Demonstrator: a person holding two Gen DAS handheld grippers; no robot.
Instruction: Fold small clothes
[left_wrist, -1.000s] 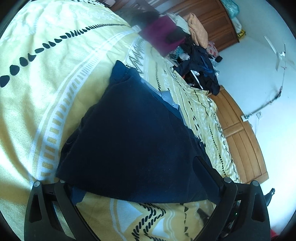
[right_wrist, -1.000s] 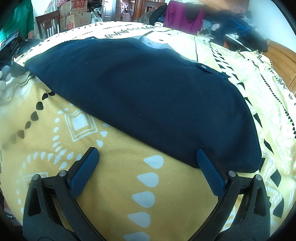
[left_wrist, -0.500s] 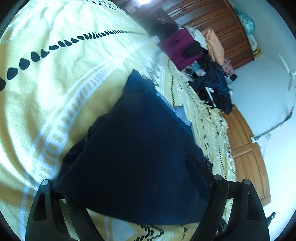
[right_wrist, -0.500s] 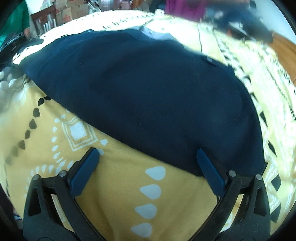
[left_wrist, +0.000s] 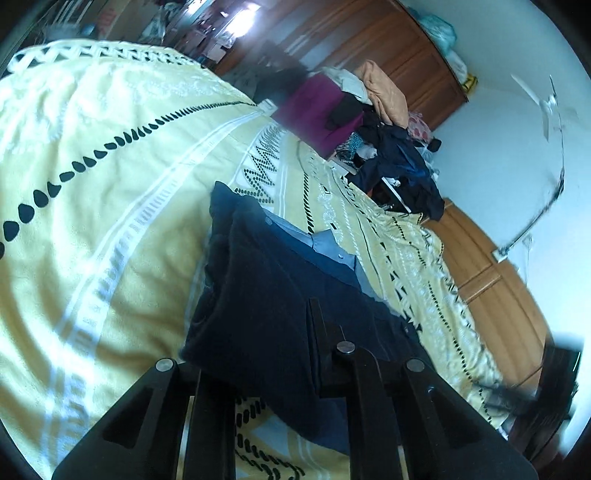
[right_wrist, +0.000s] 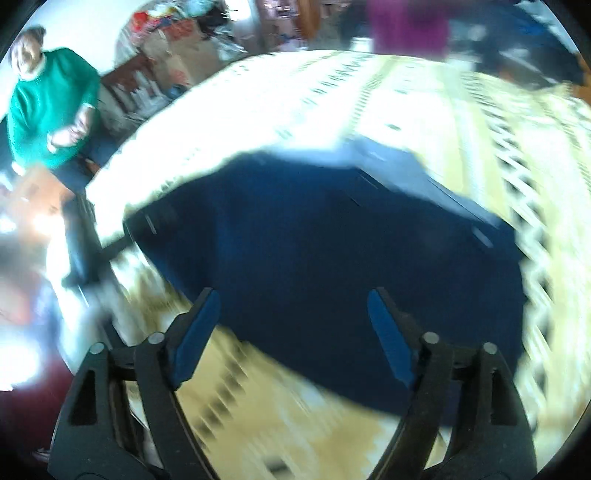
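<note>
A dark navy garment with a lighter blue lining at its far edge lies folded on the yellow patterned bedspread. In the left wrist view my left gripper has its jaws close together, shut on the garment's near edge; cloth drapes over the left finger. In the right wrist view, which is motion-blurred, the same garment spreads ahead. My right gripper is open, its blue pads on either side of the garment's near hem with nothing pinched.
A pile of loose clothes sits at the far end of the bed, before a wooden wardrobe. A wooden headboard runs along the right. A person in a green sweater stands beyond the bed's left corner.
My left gripper went from wide open to shut on the garment's near edge. My right gripper's jaws narrowed somewhat and it swung quickly, blurring its view.
</note>
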